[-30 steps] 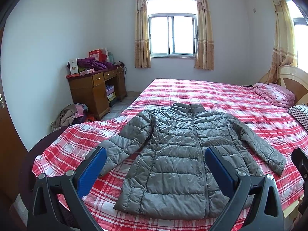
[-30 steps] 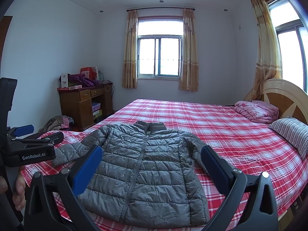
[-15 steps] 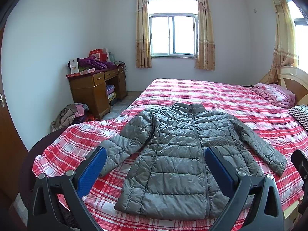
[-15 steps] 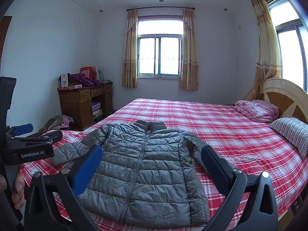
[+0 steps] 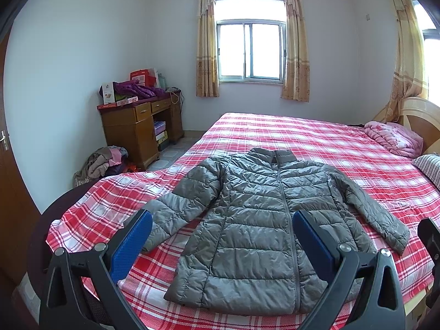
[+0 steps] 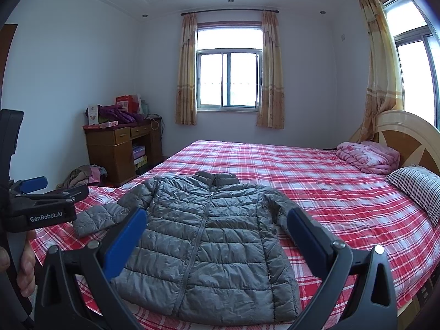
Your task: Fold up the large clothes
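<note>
Jacket (image 5: 264,220) flat ahead of me, collar away, hem near. My left gripper (image 5: 222,244) and right gripper (image 6: 217,236) both gape wide, empty, roughly equally near.

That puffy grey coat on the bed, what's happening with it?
A person is getting ready to fold it. The grey jacket lies flat and zipped on the red checked bed, sleeves spread out to the sides. The person holds a two-finger tool in each hand: the left gripper and right gripper are both open and held above the near edge of the bed. Neither touches the jacket, so no fold has been made yet.
</note>
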Demonstrator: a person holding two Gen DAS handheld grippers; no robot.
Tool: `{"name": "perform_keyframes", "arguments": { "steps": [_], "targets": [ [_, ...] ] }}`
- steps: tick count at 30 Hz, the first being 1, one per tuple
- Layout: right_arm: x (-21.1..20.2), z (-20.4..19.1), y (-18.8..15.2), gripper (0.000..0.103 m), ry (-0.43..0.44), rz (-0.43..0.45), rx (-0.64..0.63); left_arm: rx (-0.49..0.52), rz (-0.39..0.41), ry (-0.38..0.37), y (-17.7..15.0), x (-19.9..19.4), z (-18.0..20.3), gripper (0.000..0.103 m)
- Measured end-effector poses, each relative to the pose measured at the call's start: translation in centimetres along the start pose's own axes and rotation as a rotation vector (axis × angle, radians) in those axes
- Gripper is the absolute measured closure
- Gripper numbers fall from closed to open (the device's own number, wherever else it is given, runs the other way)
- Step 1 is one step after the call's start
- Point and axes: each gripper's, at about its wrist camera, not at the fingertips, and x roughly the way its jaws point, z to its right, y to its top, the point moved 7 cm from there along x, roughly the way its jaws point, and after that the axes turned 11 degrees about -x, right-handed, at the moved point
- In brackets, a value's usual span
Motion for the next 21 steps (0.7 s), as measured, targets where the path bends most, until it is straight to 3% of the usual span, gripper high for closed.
{"name": "perform_keyframes", "arguments": {
  "steps": [21],
  "targets": [
    [0.4,-0.3,-0.6,0.0,0.006,-0.007,0.0,0.002,-0.013,0.009,-0.4,1.1,-0.2,0.001]
  ]
}}
